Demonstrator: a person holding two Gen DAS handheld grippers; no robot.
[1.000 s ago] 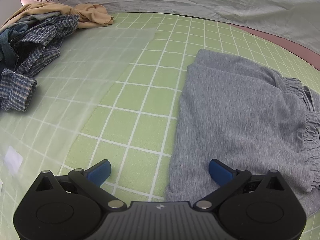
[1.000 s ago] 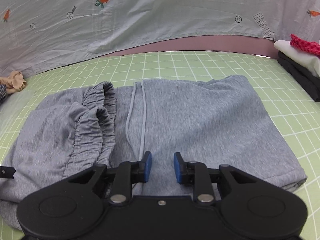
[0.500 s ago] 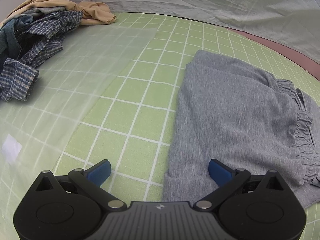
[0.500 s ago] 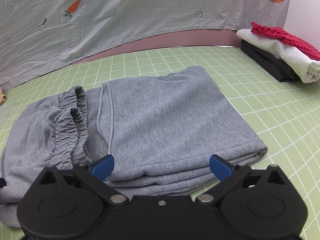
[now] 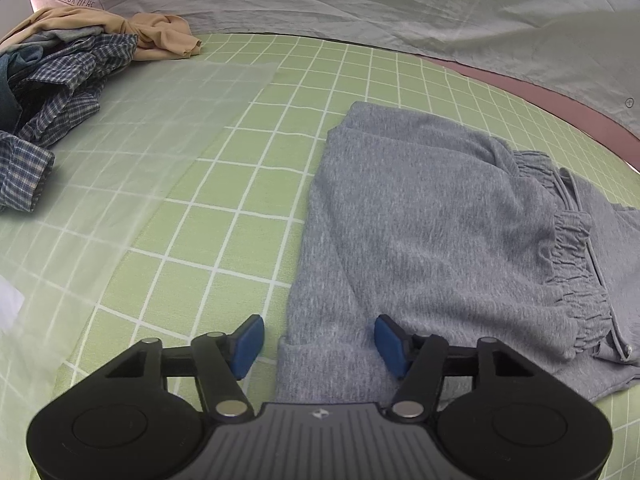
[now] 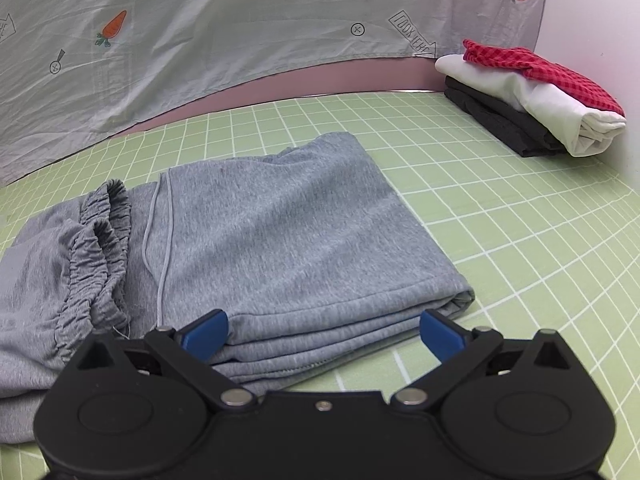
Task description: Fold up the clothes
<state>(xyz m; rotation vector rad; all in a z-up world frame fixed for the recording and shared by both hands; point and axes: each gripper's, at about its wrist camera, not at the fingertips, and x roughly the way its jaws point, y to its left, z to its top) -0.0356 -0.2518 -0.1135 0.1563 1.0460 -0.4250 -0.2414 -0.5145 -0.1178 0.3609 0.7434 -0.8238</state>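
Note:
Grey sweatpants (image 5: 432,216) lie folded on the green grid mat (image 5: 224,184), with the elastic waistband bunched on top. My left gripper (image 5: 319,345) is open, its blue pads partly drawn in, and the near left corner of the pants lies between them. In the right wrist view the pants (image 6: 288,232) show stacked folded layers and a drawstring. My right gripper (image 6: 324,334) is wide open at the near right edge of the fold, with the layered edge between its fingers and nothing held.
A heap of unfolded clothes, a plaid shirt (image 5: 52,92) and a tan garment (image 5: 160,36), lies at the far left. A folded stack (image 6: 532,100) of dark, white and red items sits at the far right. A printed grey sheet (image 6: 240,32) hangs behind the mat.
My right gripper went from nearly shut over the drawstring to wide open and shifted toward the right edge of the fold. My left gripper's fingers have narrowed around the pants' corner.

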